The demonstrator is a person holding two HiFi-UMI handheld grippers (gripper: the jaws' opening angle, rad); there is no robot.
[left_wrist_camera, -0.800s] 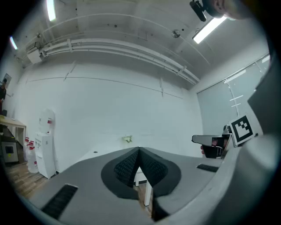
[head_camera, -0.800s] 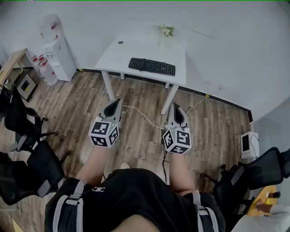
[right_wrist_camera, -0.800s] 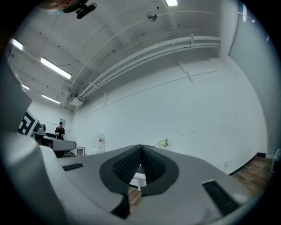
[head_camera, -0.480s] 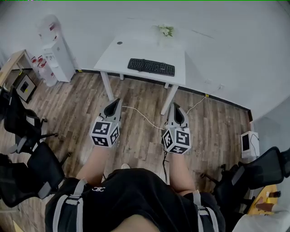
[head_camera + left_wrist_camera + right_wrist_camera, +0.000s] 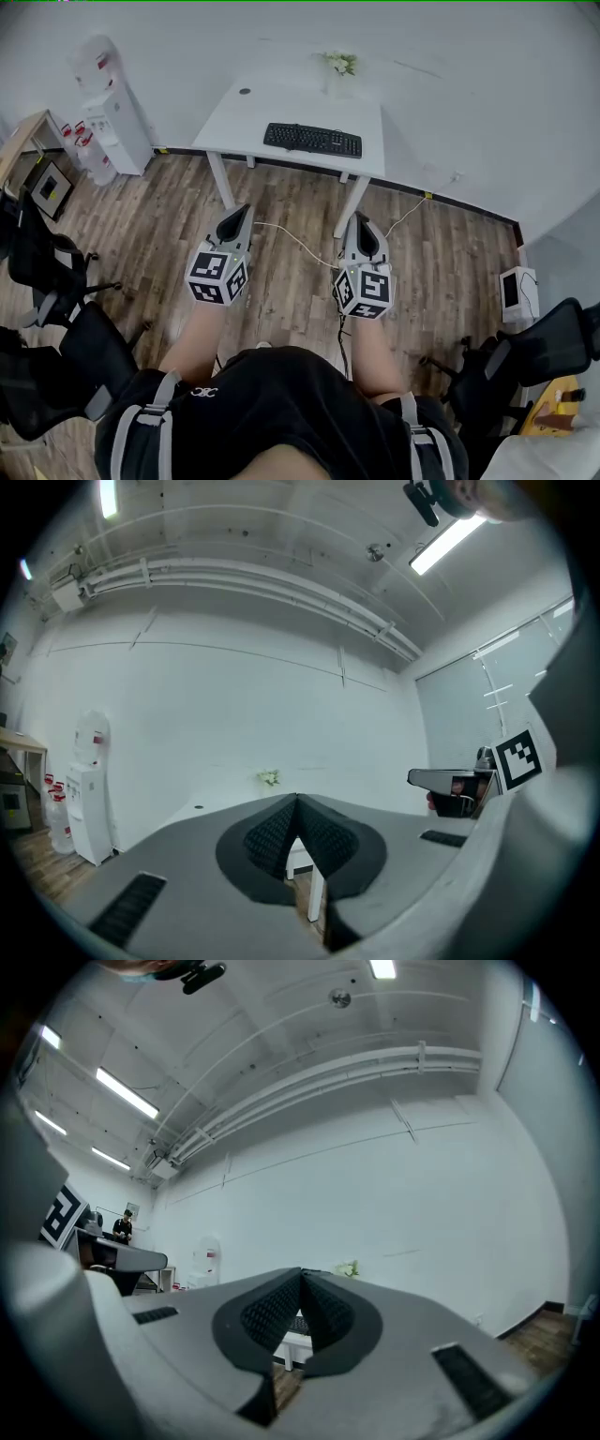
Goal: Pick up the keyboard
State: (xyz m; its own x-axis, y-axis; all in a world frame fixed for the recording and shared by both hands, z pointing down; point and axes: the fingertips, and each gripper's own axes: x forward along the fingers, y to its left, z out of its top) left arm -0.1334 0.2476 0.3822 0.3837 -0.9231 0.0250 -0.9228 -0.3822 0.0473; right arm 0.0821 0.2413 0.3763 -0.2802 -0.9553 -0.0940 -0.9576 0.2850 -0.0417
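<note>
keyboard is seen lying flat near the front edge of the white desk, well apart from both claws. l gripper & r gripper are held level, side by side over the wood floor, each w/ jaws pressed fully together & nothing btwn them.

step in hand is judged to be the approach. desk should be closed on squarely, jaws opened before arrival, & the board taken at its two short ends so it's lifted level. the vase w/ flowers behind it should be left untouched, & the cable on the floor stepped over.

vs 0.8 s ago: hardly anything is changed. the claws are kept shut in the same pose, & the desk & chairs are shifted only slightly in the head view.
</note>
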